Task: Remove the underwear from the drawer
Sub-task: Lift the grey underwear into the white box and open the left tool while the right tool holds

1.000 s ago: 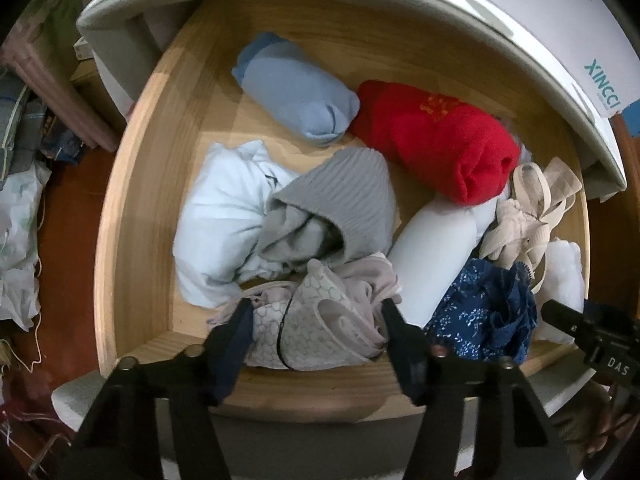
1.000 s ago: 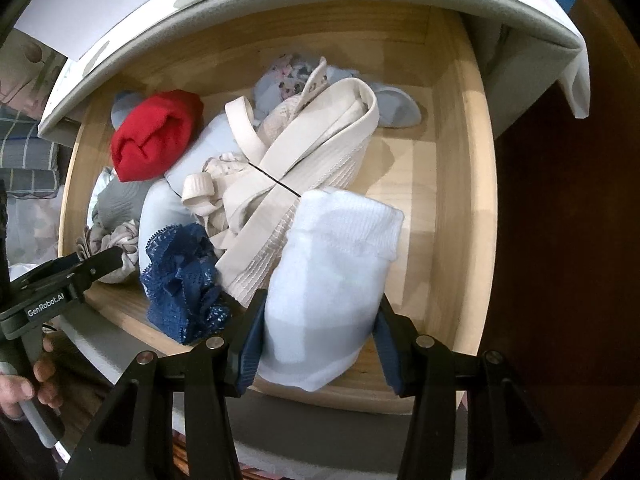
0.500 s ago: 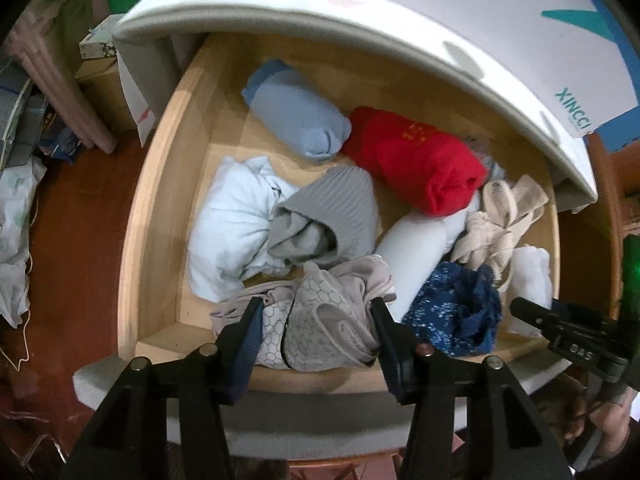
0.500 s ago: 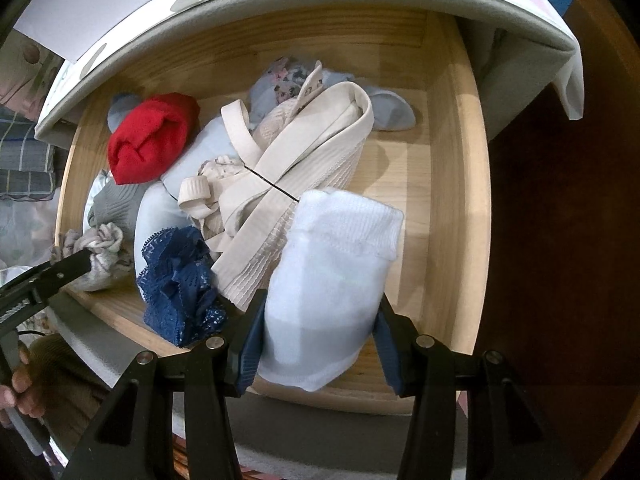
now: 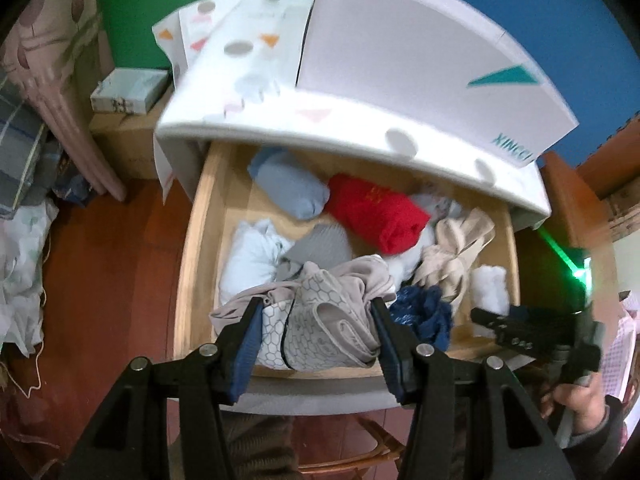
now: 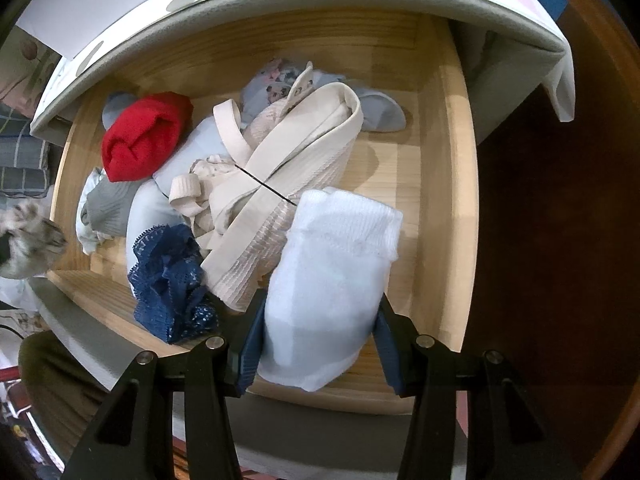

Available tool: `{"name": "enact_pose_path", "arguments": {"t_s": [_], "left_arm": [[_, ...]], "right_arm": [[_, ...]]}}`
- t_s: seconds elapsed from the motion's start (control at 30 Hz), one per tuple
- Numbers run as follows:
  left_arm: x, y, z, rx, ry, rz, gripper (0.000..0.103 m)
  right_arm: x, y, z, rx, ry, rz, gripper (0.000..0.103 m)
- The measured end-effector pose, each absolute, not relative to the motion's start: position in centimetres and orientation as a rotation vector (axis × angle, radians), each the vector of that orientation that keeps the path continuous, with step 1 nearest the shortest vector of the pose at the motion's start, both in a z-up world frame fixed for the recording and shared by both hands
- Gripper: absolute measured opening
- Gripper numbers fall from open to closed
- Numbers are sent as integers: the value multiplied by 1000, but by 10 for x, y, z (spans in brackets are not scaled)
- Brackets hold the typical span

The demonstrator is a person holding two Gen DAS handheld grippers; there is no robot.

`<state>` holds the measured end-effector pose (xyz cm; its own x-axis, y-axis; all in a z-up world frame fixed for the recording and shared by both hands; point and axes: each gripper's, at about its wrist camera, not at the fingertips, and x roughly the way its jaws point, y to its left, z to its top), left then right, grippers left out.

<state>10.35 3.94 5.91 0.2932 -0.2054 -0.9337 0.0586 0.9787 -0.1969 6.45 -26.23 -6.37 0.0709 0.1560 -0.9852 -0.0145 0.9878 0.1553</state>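
Observation:
An open wooden drawer (image 5: 200, 240) holds several rolled and bunched garments. My left gripper (image 5: 316, 340) is shut on a grey-beige underwear with a hexagon print (image 5: 324, 312) and holds it lifted over the drawer's front edge. It shows blurred at the left edge of the right wrist view (image 6: 28, 240). My right gripper (image 6: 320, 340) is shut on a white rolled garment (image 6: 332, 280) at the drawer's front right. That garment (image 5: 490, 284) and the right gripper (image 5: 520, 328) show in the left wrist view too.
In the drawer lie a red roll (image 5: 376, 212), a blue roll (image 5: 292, 188), a grey ribbed piece (image 5: 320, 244), a pale blue piece (image 5: 252, 256), navy lace (image 6: 172, 276) and beige straps (image 6: 280, 160). A white cabinet top (image 5: 360, 120) overhangs the back. Red-brown floor (image 5: 112, 260) lies left.
My left gripper has risen and pulled back with the hexagon-print underwear, lifting it away from the pile. My right gripper has stayed in place on the white garment.

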Motion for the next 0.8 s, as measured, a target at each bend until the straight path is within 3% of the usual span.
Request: {"name": "enact_pose_path", "arguments": {"t_s": [0.57, 0.8], "left_arm": [[170, 29, 226, -109, 968, -266, 53], [228, -1, 244, -82, 934, -295, 53]], "right_arm": [[63, -268, -63, 127, 1500, 127, 46], [62, -272, -63, 156, 1495, 127, 46]]}}
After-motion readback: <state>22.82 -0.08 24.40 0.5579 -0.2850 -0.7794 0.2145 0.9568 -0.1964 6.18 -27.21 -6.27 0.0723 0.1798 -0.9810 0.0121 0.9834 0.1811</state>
